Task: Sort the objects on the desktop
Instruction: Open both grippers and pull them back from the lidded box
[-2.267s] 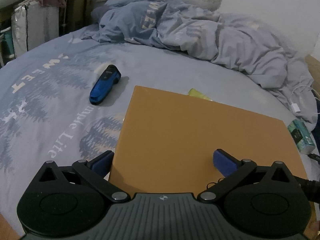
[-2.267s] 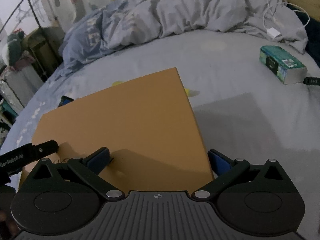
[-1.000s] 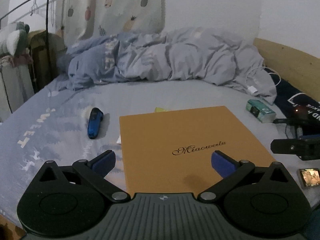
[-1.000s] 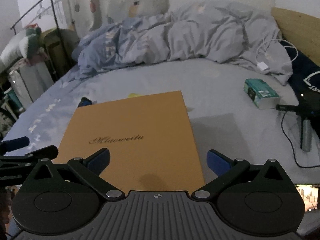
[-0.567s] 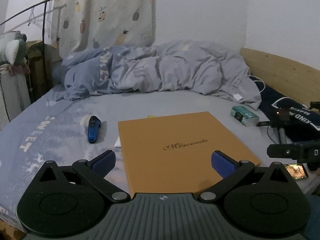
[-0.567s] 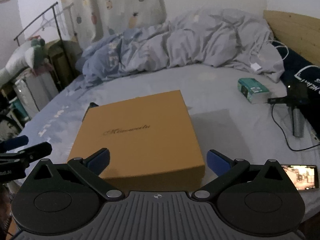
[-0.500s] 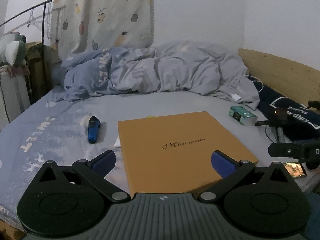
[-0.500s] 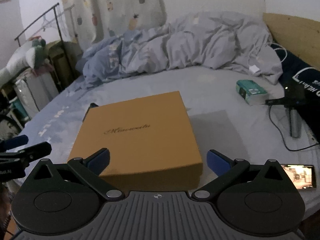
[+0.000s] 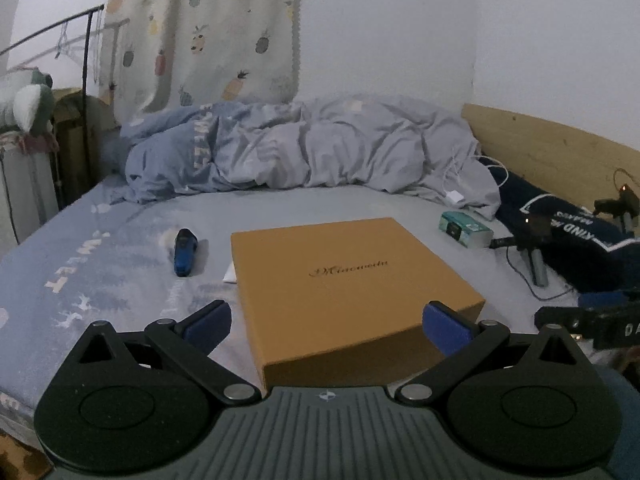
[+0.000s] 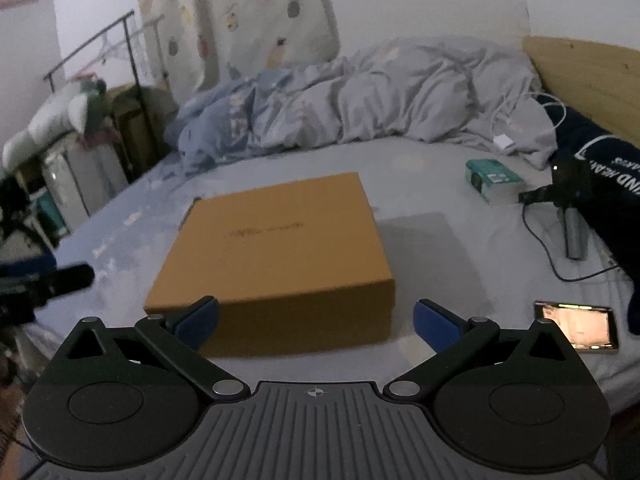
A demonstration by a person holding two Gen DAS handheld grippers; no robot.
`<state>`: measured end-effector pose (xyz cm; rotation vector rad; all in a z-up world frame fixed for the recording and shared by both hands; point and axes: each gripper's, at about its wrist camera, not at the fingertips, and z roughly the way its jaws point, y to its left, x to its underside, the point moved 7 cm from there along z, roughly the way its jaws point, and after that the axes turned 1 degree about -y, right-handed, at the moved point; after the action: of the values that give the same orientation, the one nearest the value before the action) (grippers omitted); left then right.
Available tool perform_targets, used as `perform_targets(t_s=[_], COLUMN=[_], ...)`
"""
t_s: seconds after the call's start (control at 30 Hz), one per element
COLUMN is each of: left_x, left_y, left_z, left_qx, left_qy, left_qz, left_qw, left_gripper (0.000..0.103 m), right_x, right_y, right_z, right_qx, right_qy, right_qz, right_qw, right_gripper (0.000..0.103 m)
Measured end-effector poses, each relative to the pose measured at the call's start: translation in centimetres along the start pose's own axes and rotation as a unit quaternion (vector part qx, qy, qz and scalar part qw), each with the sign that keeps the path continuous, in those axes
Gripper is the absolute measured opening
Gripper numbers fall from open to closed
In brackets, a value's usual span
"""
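Orange box (image 9: 344,276) lid on, contents hidden; left gripper (image 9: 326,322) and right gripper (image 10: 316,320) jaws spread, empty.

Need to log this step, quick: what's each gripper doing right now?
Left gripper: open, holding nothing.
Right gripper: open, holding nothing.

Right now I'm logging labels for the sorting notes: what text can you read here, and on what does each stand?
Gold script on the orange box lid: starts "Mi", the rest unclear.
"SWEET", seen sideways, on the bed sheet.
"WEE", partly folded away, on the duvet.
"KIND", upside down, on the dark blue fabric; smaller lines unreadable.
"DA", cut off, on the right tool.
Green tissue pack: print too small.
Phone screen: blurred.
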<state>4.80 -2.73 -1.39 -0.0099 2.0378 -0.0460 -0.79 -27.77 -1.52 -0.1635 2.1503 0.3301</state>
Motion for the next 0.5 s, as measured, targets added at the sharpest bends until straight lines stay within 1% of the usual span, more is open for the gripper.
perform_targets(t_s=[0.13, 0.27, 0.37, 0.43, 0.5], left_x=[0.5, 1.7, 2.1, 2.2, 2.4], left_y=[0.1, 0.3, -0.2, -0.4, -0.5], left_z=[-0.6, -0.5, -0.3, -0.1, 0.1], left_qx=[0.005, 0.002, 0.004, -0.003, -0.004], left_qy=[-0.002, 0.024, 0.031, 0.028, 0.031], left_qz=[-0.004, -0.013, 0.002, 0.014, 0.016], left_qw=[1.0000, 0.9996, 0.9995, 0.9995, 0.9994], left_gripper=[0.103, 0.103, 0.103, 0.103, 0.103], right_x=[0.8, 1.8, 2.2, 2.2, 2.2], right_y=[1.2, 2.1, 2.7, 2.8, 2.8], right_z=[-0.2, 0.2, 0.5, 0.5, 0.5], right_qx=[-0.001, 0.002, 0.007, 0.006, 0.005], right_qy=[0.002, 0.012, 0.015, 0.013, 0.014], right_qz=[-0.029, -0.040, -0.046, -0.043, -0.042], right_qw=[1.000, 0.999, 0.999, 0.999, 0.999], right_gripper=[0.103, 0.103, 0.103, 0.103, 0.103])
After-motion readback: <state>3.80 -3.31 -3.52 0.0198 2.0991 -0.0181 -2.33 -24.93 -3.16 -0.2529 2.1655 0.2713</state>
